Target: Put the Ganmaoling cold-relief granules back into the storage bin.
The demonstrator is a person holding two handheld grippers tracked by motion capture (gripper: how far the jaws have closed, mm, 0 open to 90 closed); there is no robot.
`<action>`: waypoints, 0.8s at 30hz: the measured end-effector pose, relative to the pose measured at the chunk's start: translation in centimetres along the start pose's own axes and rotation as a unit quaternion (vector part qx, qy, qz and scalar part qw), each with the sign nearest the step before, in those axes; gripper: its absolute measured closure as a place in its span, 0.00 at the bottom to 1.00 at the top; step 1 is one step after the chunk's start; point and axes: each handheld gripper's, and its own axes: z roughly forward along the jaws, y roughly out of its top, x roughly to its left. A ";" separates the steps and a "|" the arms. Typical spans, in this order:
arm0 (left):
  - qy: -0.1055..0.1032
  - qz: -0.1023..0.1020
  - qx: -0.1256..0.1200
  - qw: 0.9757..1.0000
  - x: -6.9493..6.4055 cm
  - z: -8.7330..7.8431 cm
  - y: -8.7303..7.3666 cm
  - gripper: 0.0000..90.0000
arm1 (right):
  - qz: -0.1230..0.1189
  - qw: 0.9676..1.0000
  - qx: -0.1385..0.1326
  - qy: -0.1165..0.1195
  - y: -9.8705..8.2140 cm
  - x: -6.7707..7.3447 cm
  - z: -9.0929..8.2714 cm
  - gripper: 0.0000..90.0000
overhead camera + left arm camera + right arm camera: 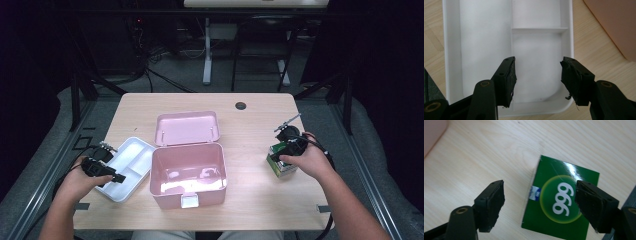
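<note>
High view puts my left gripper [118, 177] at lower left, jaws apart over the white plastic divided tray [137, 150], gripping nothing. At right of the frame my right gripper [283, 151] hangs above the green cardboard box printed 999 [278, 166], jaws spread and clear of it. Between them, mid-frame on the light wooden table [250, 125], sits the open pink plastic lidded box [187, 172].

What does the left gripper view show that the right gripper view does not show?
Left gripper view: the white tray with its dividers, lying under the open left tool.

Right gripper view: the green box printed with "999", flat on the table, with the open right tool above it and nothing pressed.

Both share: the light wooden table and a pink edge of the pink box.
</note>
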 end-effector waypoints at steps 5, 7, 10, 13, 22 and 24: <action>-0.002 -0.001 -0.010 1.000 0.0 -0.2 0.0 0.50 | 0.041 0.999 0.017 -0.004 -0.1 -1.2 0.8 0.19; -0.003 0.000 -0.009 1.000 0.0 -0.1 -0.1 0.50 | 0.051 0.998 0.021 -0.003 0.0 -1.6 1.1 0.18; -0.005 -0.002 -0.011 1.000 0.0 -0.1 -0.1 0.50 | 0.075 0.997 0.037 0.006 0.2 -2.1 1.4 0.16; -0.005 -0.004 -0.014 1.000 0.1 -0.2 -0.2 0.50 | 0.102 0.993 0.056 0.010 0.5 -2.5 1.7 0.16; -0.008 -0.008 -0.019 1.000 0.3 -0.3 -0.5 0.50 | 0.120 0.987 0.108 0.021 1.6 -3.0 2.2 0.12; -0.008 -0.007 -0.018 1.000 0.3 -0.4 -0.5 0.50 | 0.118 0.985 0.121 0.021 1.8 -3.0 2.4 0.09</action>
